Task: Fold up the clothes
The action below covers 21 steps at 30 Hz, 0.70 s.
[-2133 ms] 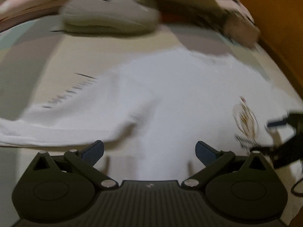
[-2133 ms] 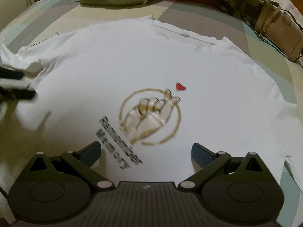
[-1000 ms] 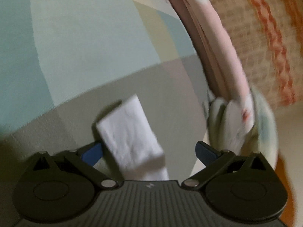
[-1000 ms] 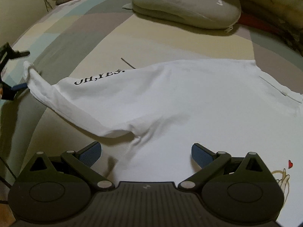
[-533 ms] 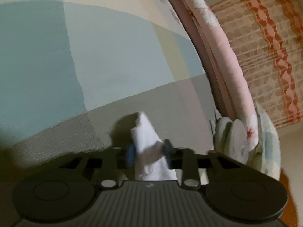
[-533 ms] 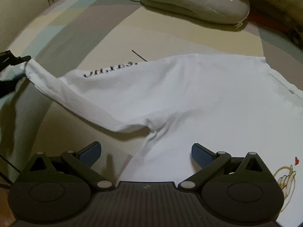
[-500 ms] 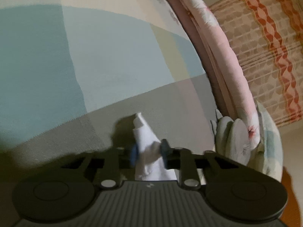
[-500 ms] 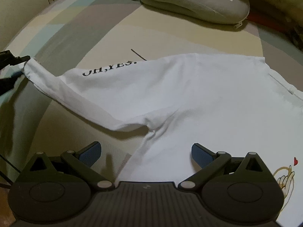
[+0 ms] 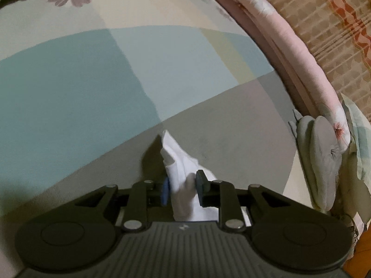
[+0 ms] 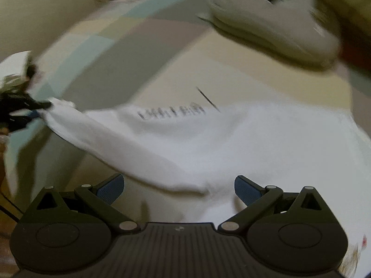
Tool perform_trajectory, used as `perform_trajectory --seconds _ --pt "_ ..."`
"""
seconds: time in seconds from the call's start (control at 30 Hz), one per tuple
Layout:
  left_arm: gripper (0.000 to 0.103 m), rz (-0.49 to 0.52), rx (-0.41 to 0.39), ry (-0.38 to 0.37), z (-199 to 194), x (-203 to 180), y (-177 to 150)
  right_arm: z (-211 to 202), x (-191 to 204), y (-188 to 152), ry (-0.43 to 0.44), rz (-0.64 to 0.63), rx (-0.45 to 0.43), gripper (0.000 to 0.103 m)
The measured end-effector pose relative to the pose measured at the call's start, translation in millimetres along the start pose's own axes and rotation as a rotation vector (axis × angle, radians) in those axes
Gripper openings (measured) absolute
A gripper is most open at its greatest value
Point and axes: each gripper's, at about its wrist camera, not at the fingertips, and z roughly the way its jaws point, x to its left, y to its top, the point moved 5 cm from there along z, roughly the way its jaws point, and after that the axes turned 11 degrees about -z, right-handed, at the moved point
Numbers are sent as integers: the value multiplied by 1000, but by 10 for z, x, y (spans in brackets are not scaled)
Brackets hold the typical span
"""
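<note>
One bunched white cotton sleeve (image 9: 183,171)

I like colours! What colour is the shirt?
White shirt, with dark lettering; right wrist view shows it best.

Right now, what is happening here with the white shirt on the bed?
A person is folding a white cotton T-shirt spread on a bed with a pastel patchwork sheet. The left tool is shut on the end of the shirt's sleeve and holds it stretched out to the side. The right tool hangs open above the shirt near the armpit and holds nothing. A grey cushion lies beyond the shirt. No fold is made yet.
</note>
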Motion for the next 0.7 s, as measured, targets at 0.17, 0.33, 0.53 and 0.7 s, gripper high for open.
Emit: perform_trajectory --seconds 0.17,0.33,0.53,0.7 --pt "22 -21 -1 -7 -28 130 -59 283 70 689 128 -217 -49 78" --pt "23 -23 -6 -17 -65 171 -95 894 359 1097 273 -444 48 52" --pt "23 -22 3 -35 -102 228 -125 1288 730 1193 337 -665 167 44" --pt "22 26 -11 -52 -154 181 -106 1341 781 1240 384 -711 226 6"
